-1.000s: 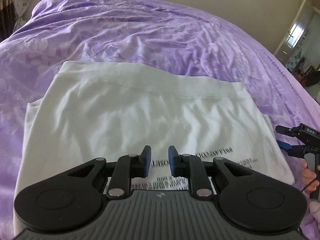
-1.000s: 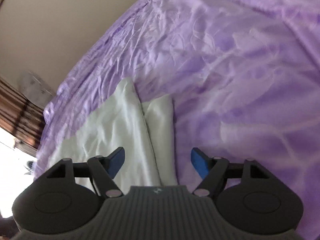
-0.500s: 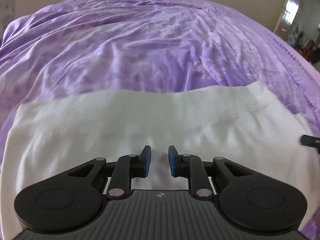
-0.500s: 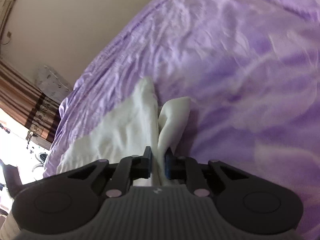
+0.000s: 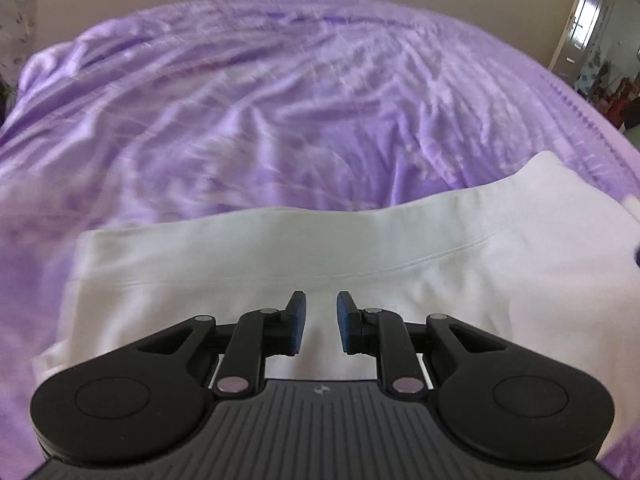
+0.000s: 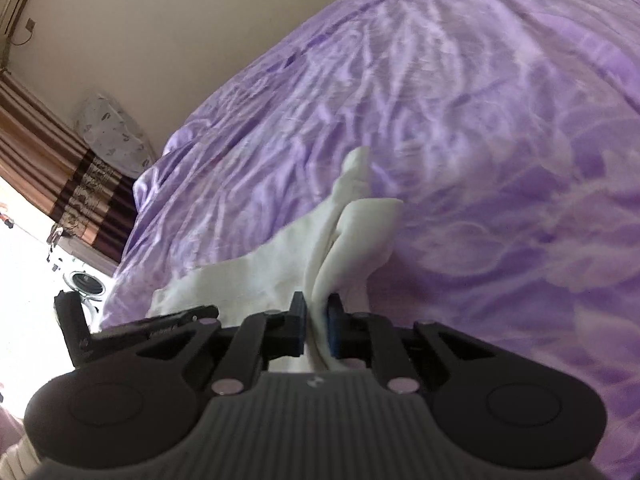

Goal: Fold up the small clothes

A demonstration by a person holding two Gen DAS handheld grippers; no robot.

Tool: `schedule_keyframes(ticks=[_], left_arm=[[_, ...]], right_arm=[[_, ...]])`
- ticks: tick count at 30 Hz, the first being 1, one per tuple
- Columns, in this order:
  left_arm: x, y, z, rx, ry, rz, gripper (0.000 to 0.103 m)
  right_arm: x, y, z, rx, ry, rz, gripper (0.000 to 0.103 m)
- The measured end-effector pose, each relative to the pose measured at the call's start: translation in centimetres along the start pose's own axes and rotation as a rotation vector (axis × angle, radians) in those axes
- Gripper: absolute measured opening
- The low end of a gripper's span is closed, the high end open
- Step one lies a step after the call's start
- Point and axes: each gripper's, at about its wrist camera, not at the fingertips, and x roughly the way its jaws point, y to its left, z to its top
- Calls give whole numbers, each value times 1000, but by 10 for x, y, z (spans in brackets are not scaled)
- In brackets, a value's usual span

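A white shirt (image 5: 400, 248) lies on the purple bedspread (image 5: 280, 100), its stitched hem running across the left wrist view. My left gripper (image 5: 320, 324) hovers over it, jaws a little apart, flat cloth showing in the gap and nothing visibly pinched. The shirt's far right corner rises off the bed. In the right wrist view my right gripper (image 6: 318, 320) has its jaws closing on a bunched fold of the shirt (image 6: 360, 232). The pads press the cloth from both sides. The fold hangs lifted above the bedspread (image 6: 480, 140).
The bedspread is rumpled and stretches far beyond the shirt on every side. A beige wall backs the bed, with a doorway (image 5: 592, 20) at the right. A striped curtain (image 6: 60, 168), a patterned white bundle (image 6: 112, 136) and a washing machine (image 6: 84, 284) stand beyond the bed's left side.
The right jaws went from wide apart to closed on the shirt's edge and rose with it. The left gripper slid over the shirt toward the hem; the printed lettering left view.
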Motion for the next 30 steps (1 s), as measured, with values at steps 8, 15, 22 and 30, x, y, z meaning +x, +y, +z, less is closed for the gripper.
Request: schedule_keyframes(ticks=[8, 15, 22, 30], left_arm=[[-104, 77, -23, -66, -22, 48, 25], [-157, 137, -57, -158, -49, 65, 27], [-167, 181, -94, -262, -45, 41, 27], [-159, 212, -128, -317, -19, -13, 27]], right_arm=[[0, 102, 3, -30, 21, 39, 5], [33, 196, -14, -71, 37, 76, 5], [112, 284, -56, -122, 98, 72, 4], [218, 311, -129, -156, 276, -29, 4]])
